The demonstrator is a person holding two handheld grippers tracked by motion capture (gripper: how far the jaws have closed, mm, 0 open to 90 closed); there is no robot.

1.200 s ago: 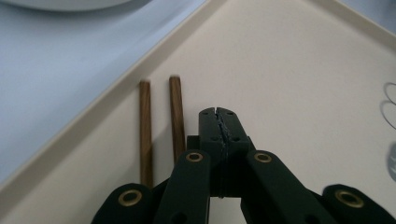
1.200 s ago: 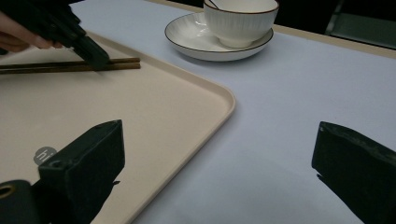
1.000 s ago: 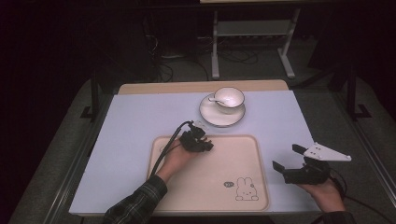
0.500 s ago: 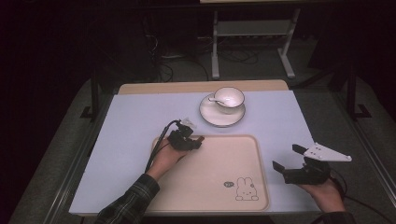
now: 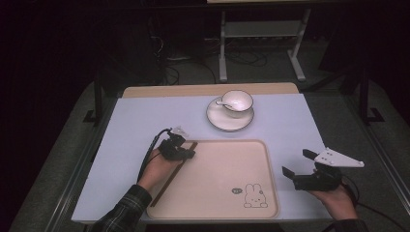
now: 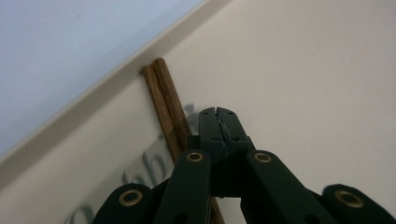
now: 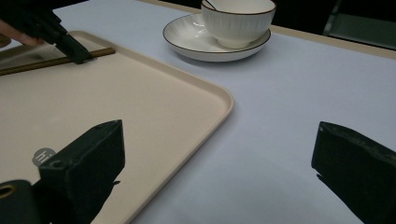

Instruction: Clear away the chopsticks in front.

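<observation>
Wooden chopsticks [image 6: 166,105] lie along the tray's [image 5: 270,193] left rim, nudged there by the closed, empty left gripper [image 6: 219,114], while the right gripper [image 5: 296,164] waits with jaws apart.

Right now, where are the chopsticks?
In the high view the chopsticks lie inside the tray along its left rim, beside the shut left gripper; the cup and saucer sit beyond the tray's far edge.
</observation>
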